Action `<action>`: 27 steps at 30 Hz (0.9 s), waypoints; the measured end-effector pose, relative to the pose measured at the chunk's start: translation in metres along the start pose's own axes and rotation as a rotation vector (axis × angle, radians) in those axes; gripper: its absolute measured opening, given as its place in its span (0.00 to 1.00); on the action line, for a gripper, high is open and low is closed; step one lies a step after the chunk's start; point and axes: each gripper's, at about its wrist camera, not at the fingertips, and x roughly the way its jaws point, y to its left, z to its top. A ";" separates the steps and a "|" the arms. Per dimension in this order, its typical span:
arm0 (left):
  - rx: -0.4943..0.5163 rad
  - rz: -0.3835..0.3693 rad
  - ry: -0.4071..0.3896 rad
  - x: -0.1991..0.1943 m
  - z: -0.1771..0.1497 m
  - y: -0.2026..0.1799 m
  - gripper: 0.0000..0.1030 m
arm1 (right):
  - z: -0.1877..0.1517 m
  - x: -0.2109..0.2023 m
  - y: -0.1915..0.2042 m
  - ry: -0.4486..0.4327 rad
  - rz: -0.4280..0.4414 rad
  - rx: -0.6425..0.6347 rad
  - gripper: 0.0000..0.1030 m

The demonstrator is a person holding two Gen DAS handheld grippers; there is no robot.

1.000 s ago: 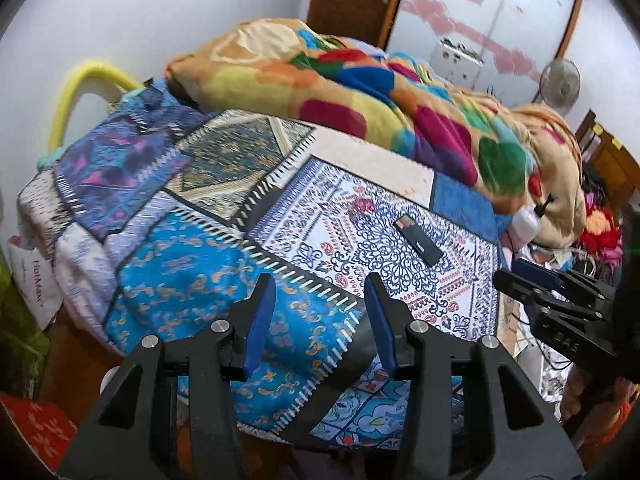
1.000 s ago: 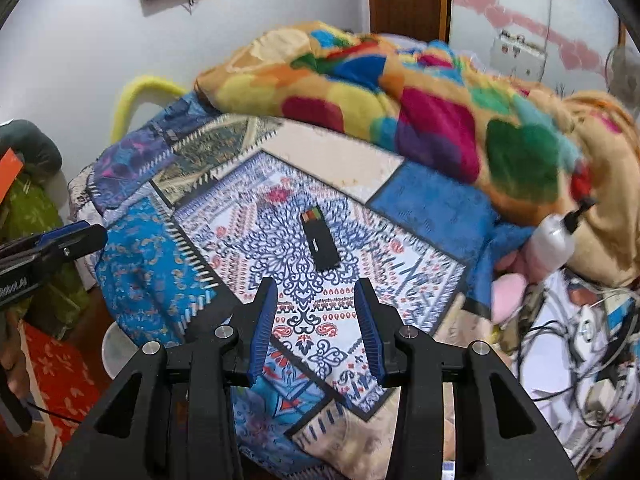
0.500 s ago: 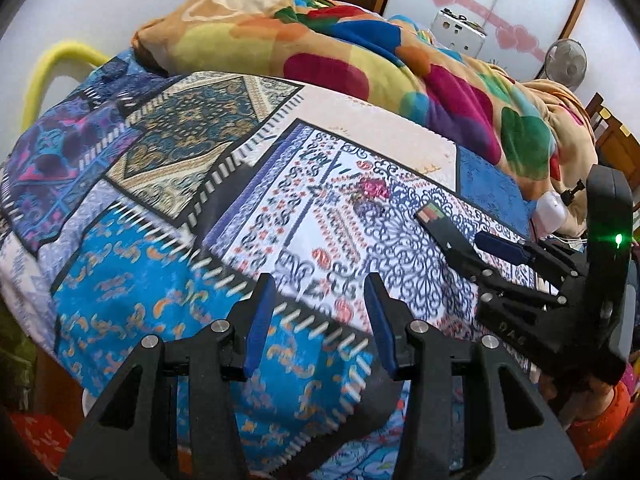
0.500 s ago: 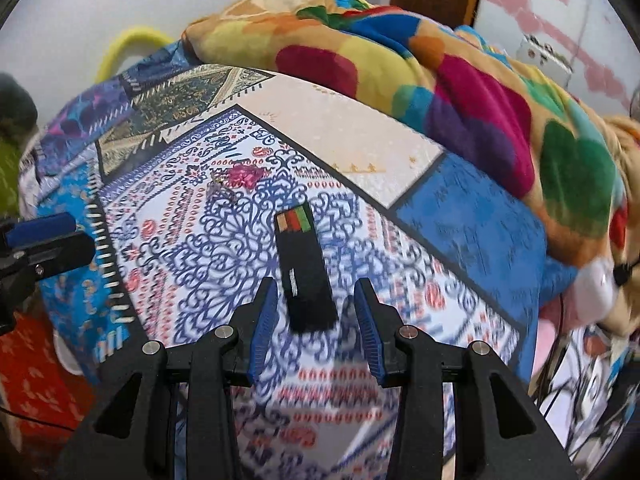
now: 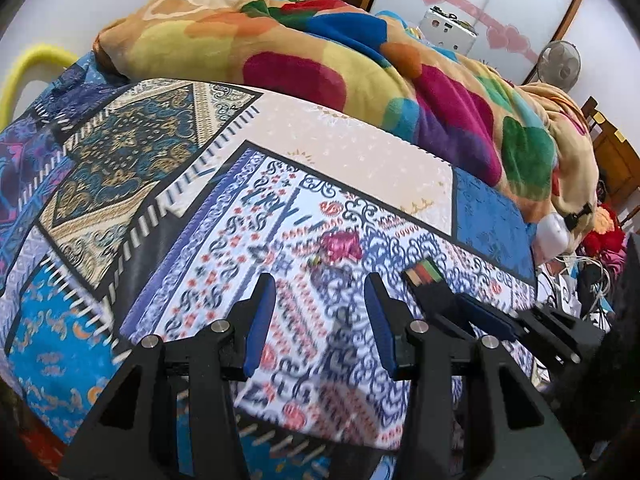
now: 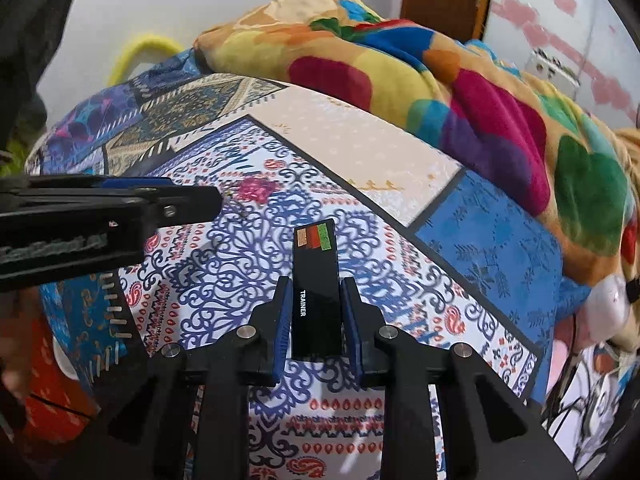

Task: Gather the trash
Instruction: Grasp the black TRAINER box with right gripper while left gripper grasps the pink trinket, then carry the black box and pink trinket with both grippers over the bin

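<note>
Right tool has just been closing, pads flush on both long edges of the black box lying on the bed; lift it straight, keeping it level. Left tool hangs released, short of the pink wrapper beyond the box.

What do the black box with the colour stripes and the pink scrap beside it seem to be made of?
Black box: likely glossy coated cardboard; flat faces, sharp edges, soft sheen, printed lettering. Pink scrap: probably crinkled foil or plastic wrapper; crumpled with bright glints, though blurred.
</note>
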 end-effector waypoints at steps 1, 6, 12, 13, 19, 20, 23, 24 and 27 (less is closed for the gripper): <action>-0.001 0.003 -0.001 0.003 0.001 -0.001 0.44 | 0.001 0.001 -0.004 -0.001 0.006 0.021 0.21; 0.053 0.068 -0.024 0.018 0.002 -0.018 0.44 | 0.000 -0.008 -0.024 -0.016 -0.006 0.070 0.21; 0.148 0.139 -0.084 0.027 -0.002 -0.038 0.25 | -0.004 -0.023 -0.040 -0.043 -0.012 0.117 0.21; 0.154 0.141 -0.086 0.027 -0.003 -0.038 0.25 | -0.004 -0.025 -0.041 -0.046 -0.012 0.121 0.21; 0.109 0.081 -0.092 0.003 -0.006 -0.032 0.25 | -0.001 -0.038 -0.041 -0.071 -0.017 0.136 0.21; 0.113 0.081 -0.095 -0.003 -0.006 -0.032 0.25 | 0.000 -0.041 -0.040 -0.076 -0.018 0.139 0.21; 0.119 0.074 -0.113 -0.024 -0.007 -0.033 0.25 | 0.003 -0.054 -0.038 -0.095 -0.015 0.147 0.21; 0.122 0.077 -0.125 -0.033 -0.008 -0.034 0.25 | 0.004 -0.058 -0.036 -0.102 -0.012 0.147 0.21; 0.131 0.078 -0.172 -0.067 -0.013 -0.037 0.25 | 0.005 -0.075 -0.029 -0.127 -0.012 0.146 0.21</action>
